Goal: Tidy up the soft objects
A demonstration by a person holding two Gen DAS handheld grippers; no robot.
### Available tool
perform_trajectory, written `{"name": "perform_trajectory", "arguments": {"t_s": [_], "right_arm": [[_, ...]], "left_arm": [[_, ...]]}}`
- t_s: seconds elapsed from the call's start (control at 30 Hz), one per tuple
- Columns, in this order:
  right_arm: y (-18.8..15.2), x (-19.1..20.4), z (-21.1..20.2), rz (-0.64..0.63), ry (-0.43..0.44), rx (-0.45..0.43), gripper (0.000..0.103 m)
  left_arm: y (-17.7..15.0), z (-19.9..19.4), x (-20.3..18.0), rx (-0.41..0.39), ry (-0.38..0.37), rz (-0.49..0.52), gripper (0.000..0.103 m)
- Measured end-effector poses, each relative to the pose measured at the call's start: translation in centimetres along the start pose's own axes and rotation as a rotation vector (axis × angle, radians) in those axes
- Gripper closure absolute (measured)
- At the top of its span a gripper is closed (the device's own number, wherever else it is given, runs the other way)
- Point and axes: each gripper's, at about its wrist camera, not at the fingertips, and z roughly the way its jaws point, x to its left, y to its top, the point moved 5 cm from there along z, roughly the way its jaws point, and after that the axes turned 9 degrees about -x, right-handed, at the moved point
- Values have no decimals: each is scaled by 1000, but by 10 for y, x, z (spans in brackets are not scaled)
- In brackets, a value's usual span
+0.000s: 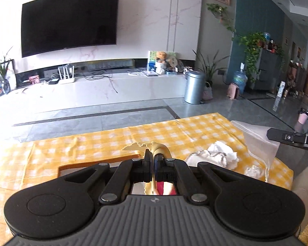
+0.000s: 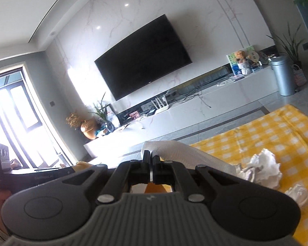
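Glaring window (image 2: 14, 123) daylight, fisheye-bent edges

- The yellow cloth (image 1: 158, 146) pinched in the left gripper (image 1: 153, 160) mostly disappears behind the gripper's body.
- The white cloth (image 2: 184, 153) runs under the right gripper (image 2: 152, 164).
- The clear plastic bag (image 1: 256, 141) is partly covered by the other gripper.

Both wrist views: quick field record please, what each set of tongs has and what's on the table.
left tongs: shut on yellow cloth
right tongs: shut on white cloth
table cover: yellow checked tablecloth
loose items: crumpled white tissues; clear plastic bag at the right edge in the left view
background: wall TV, metal bin
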Motion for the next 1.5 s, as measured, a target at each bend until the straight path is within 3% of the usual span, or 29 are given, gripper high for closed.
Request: {"name": "perform_trajectory", "arguments": {"t_s": [0.27, 0.4, 0.53, 0.73, 0.97, 1.2, 1.33, 1.5], "right_arm": [[-33, 63, 42, -118, 88, 124, 103], [-55, 79, 66, -190, 47, 196, 103], [-77, 87, 89, -227, 35, 265, 103], [-76, 107, 102, -202, 71, 273, 103], [-84, 153, 120, -264, 138, 277, 103], [-125, 161, 189, -382, 24, 419, 103], [-156, 157, 229, -384, 5, 527, 103], [-204, 161, 261, -396, -6, 657, 103]], "left_arm": [[-17, -12, 53, -52, 55, -137, 101], [-30, -10, 79, -56, 58, -230, 101], [-46, -7, 95, -48, 81, -243, 101], [-62, -4, 118, -31, 99, -309, 101], [-57, -22, 135, -93, 84, -369, 101], [-51, -29, 150, -136, 120, -393, 101], [-51, -30, 158, -149, 172, -380, 101], [-55, -27, 170, -130, 175, -418, 101]]}}
